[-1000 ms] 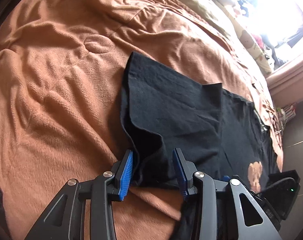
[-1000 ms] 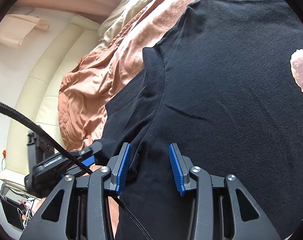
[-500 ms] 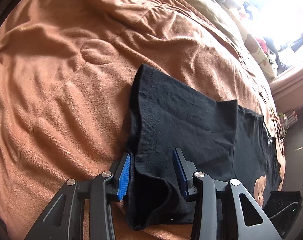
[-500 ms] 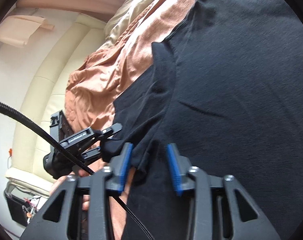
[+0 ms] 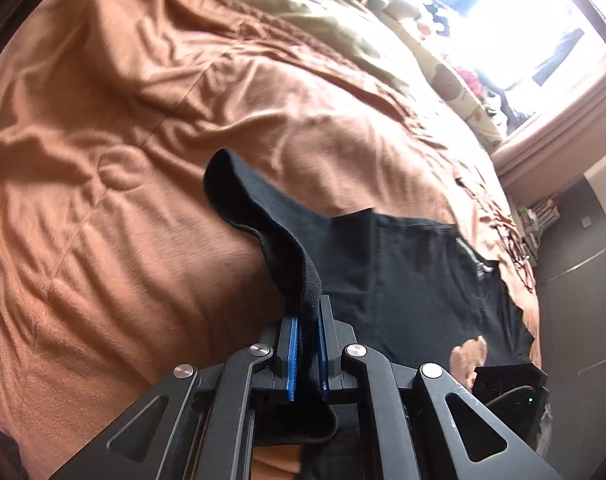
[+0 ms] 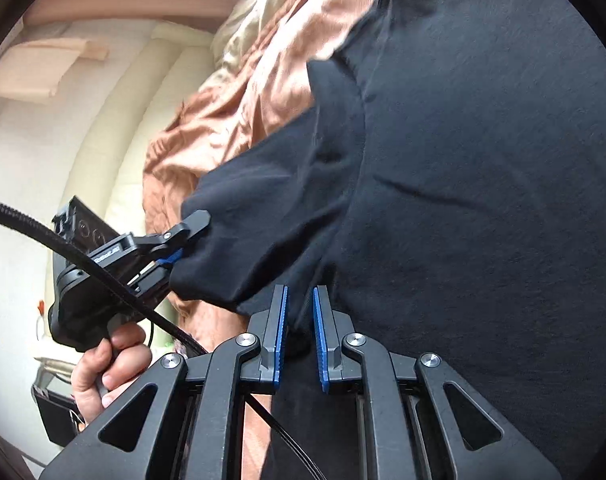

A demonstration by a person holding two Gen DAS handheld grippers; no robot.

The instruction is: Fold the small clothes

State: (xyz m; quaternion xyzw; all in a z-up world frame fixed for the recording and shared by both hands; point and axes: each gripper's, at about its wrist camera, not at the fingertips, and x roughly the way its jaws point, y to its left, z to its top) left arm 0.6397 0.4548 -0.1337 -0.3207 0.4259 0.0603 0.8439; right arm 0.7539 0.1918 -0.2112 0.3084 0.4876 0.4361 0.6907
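A black T-shirt point(image 5: 415, 280) with a brown bear print point(image 5: 469, 354) lies spread on an orange-brown blanket point(image 5: 143, 160). My left gripper point(image 5: 306, 320) is shut on the edge of the shirt's sleeve side, and that fabric rises off the blanket in a curling flap. In the right wrist view the black T-shirt point(image 6: 483, 200) fills most of the frame. My right gripper point(image 6: 299, 292) is shut on a pinched fold at the shirt's side edge. The left gripper point(image 6: 179, 248) shows there too, clamped on the lifted cloth, with a hand point(image 6: 107, 364) on its handle.
A beige quilt point(image 5: 303, 12) and a patterned pillow point(image 5: 455, 92) lie at the far side under a bright window point(image 5: 523, 20). A cream padded headboard point(image 6: 143, 100) stands behind the blanket point(image 6: 239, 100). A black cable point(image 6: 83, 256) crosses the lower left. Dark floor point(image 5: 575, 300) runs along the bed's right.
Both grippers went from open around the shirt's edge to shut on it. The left one has lifted its fabric off the blanket, curling it upward.
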